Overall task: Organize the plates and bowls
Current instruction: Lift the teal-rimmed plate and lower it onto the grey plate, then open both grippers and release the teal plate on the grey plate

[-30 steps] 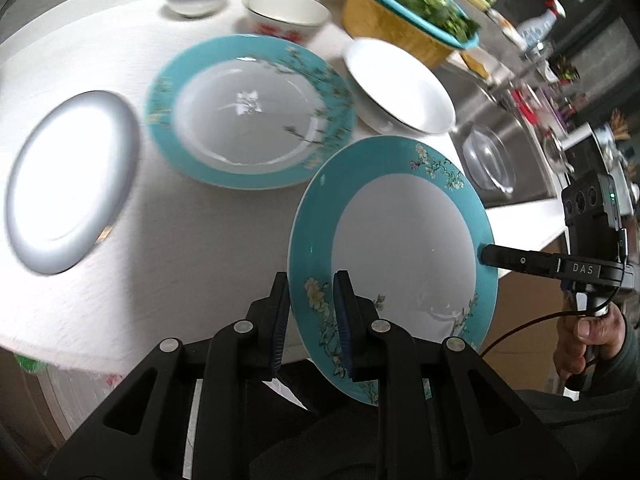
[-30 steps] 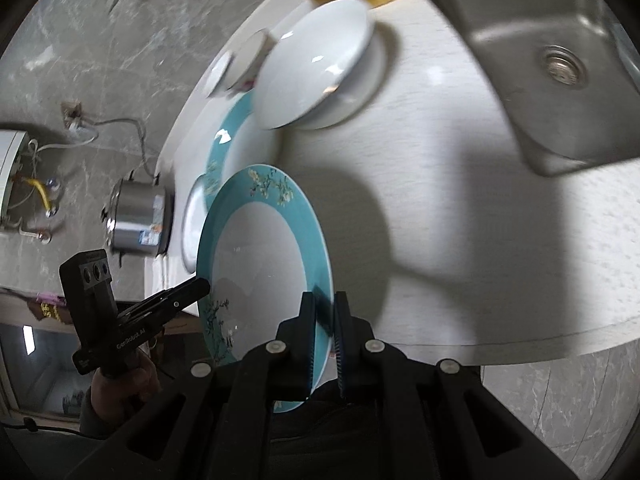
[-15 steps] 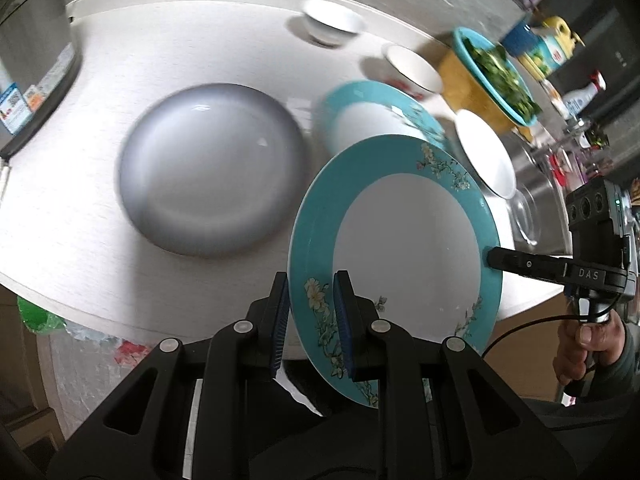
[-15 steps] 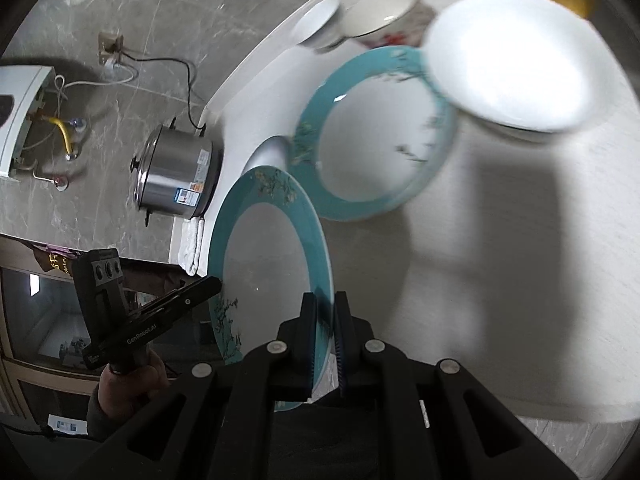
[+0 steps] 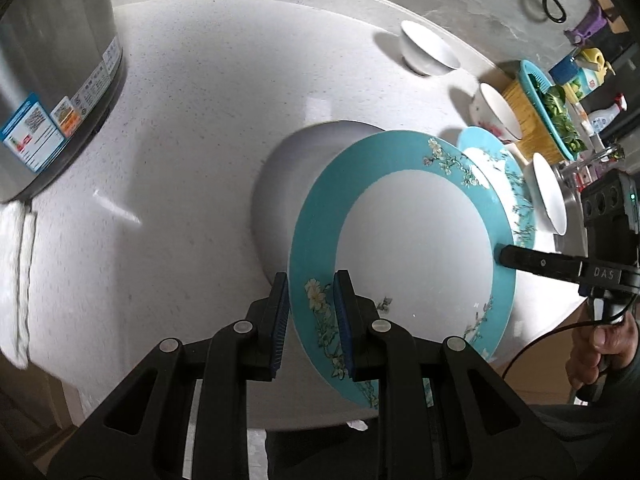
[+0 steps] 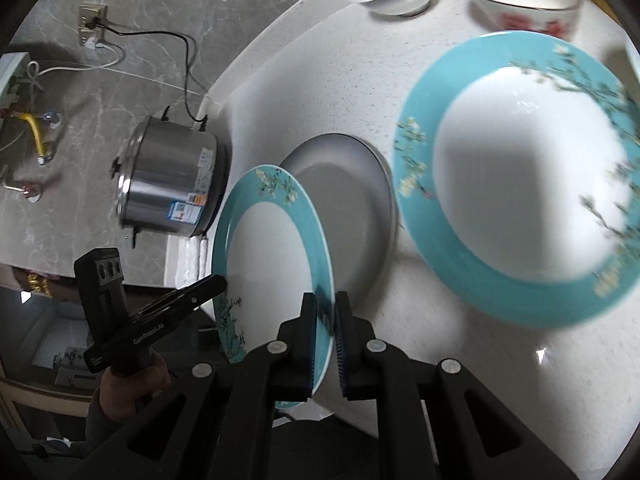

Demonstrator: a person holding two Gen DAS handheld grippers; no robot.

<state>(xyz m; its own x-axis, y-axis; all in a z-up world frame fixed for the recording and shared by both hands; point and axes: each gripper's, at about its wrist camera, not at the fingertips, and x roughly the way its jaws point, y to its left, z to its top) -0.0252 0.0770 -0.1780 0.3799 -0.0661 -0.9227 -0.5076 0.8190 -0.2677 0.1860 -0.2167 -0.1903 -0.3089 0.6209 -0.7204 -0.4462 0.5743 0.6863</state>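
Note:
A teal-rimmed flowered plate [image 5: 416, 240] is held tilted above the counter by both grippers. My left gripper [image 5: 310, 312] is shut on its near rim. My right gripper [image 6: 326, 320] is shut on the opposite rim [image 6: 276, 256]. A grey plate [image 5: 288, 184] lies on the counter right behind and partly under the held plate; it also shows in the right wrist view [image 6: 352, 216]. A second teal plate [image 6: 524, 176] lies flat to the right of it. A white bowl [image 5: 428, 50] and a red-flowered bowl [image 5: 496, 110] stand further back.
A steel rice cooker [image 5: 48, 72] stands at the counter's left end, with a folded white cloth [image 5: 16, 280] beside it. A yellow basket with a teal colander of greens [image 5: 548, 116] and a shallow white dish [image 5: 548, 192] are at the right.
Both grippers have carried the teal plate to the left along the counter, from by the second teal plate to over the grey plate. The rice cooker has come into view.

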